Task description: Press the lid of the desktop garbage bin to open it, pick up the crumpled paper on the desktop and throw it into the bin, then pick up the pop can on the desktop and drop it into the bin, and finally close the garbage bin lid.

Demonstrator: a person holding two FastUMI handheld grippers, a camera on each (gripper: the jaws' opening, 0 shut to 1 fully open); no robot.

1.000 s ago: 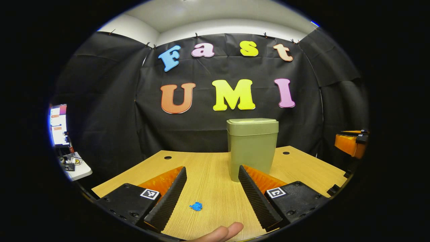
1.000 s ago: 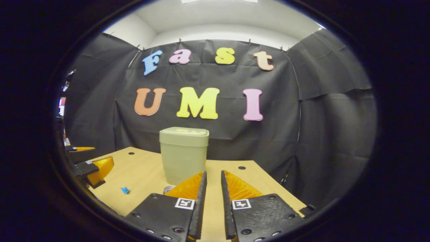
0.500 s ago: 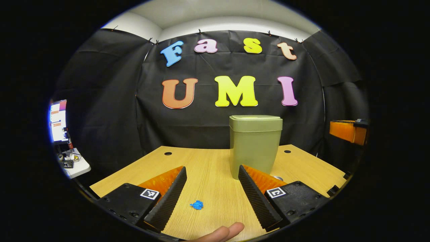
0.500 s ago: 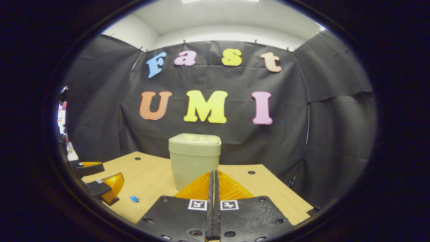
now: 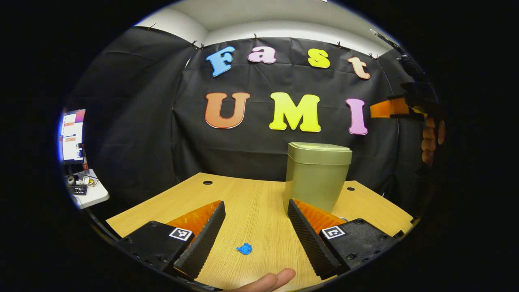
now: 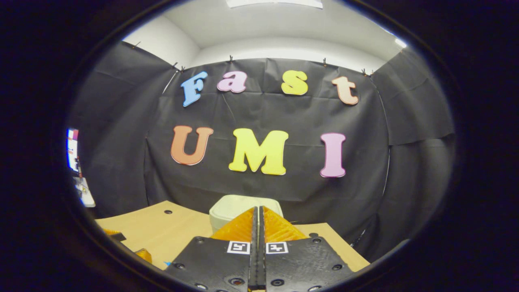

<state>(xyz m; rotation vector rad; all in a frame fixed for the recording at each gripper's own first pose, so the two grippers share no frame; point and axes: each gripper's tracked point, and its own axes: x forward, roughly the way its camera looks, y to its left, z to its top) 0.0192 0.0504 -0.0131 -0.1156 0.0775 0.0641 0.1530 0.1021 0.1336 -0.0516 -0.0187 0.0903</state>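
So the left gripper (image 5: pixel 255 227) hangs wide open over the wooden desk (image 5: pixel 259 202), blue crumpled paper (image 5: pixel 244 248) lying between its fingers; green garbage bin (image 5: pixel 317 176) sits lid-down just beyond, right gripper (image 6: pixel 256 227) clenched empty above its lid

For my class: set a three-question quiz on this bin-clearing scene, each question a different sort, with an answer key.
1. True or false: the bin has its lid shut.
2. Which tongs are open? A) the left tongs B) the right tongs
3. Fill in: the crumpled blue paper lies on the ____, between the left tongs' fingers as their camera sees it.

Key: 1 true; 2 A; 3 desk.
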